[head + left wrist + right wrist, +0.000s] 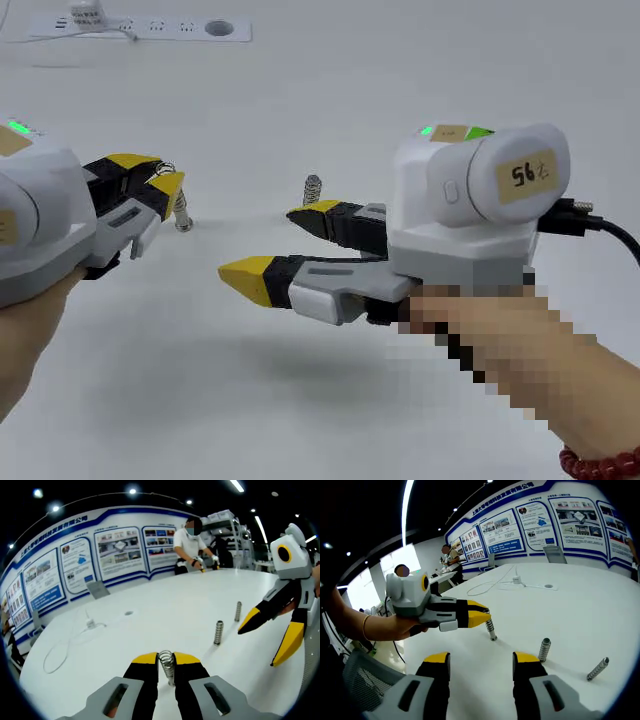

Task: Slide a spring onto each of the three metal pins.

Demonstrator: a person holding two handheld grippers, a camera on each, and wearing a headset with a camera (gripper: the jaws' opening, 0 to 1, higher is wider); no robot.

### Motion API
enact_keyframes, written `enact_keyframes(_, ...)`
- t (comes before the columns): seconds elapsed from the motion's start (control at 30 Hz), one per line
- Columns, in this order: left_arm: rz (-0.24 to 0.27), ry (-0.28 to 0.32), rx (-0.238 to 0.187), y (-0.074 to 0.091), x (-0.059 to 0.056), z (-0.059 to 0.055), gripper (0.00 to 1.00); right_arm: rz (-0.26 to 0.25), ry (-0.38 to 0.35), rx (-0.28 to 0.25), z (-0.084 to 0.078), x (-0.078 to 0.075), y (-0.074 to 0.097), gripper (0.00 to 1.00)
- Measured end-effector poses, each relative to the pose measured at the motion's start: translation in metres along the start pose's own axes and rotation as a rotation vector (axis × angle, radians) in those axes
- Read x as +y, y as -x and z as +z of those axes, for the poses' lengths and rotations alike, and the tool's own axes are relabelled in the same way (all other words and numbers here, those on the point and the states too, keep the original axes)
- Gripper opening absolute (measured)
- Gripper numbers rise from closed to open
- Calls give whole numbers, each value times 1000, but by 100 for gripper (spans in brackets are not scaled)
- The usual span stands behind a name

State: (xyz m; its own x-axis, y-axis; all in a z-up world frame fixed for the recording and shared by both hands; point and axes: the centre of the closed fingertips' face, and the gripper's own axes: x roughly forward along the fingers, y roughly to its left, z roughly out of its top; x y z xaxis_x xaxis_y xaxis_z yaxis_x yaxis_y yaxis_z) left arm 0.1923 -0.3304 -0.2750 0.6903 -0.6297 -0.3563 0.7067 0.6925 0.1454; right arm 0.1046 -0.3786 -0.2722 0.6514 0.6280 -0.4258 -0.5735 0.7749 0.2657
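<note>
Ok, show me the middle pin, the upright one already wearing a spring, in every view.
Head view: middle pin, centre, just behind the right gripper.
Left gripper view: middle pin right of centre, beyond the held spring.
Right gripper view: middle pin lower right of centre.
Shared landmark: the held spring in the left gripper.

My left gripper [166, 658] low in view, yellow tips pinched on spring [168, 669], spring upright over white table [150, 615]. Ahead I see nearer pin [218, 632] and farther pin [238, 611], both spring-wrapped. Right gripper [264, 642] at right edge, jaws spread, upper tip close to nearer pin.
</note>
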Motion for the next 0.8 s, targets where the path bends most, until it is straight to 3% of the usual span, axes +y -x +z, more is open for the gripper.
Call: enact_keyframes(0.8, -15, 76, 39, -8, -4, -22, 10, -29, 11, 19, -4, -7, 6, 54)
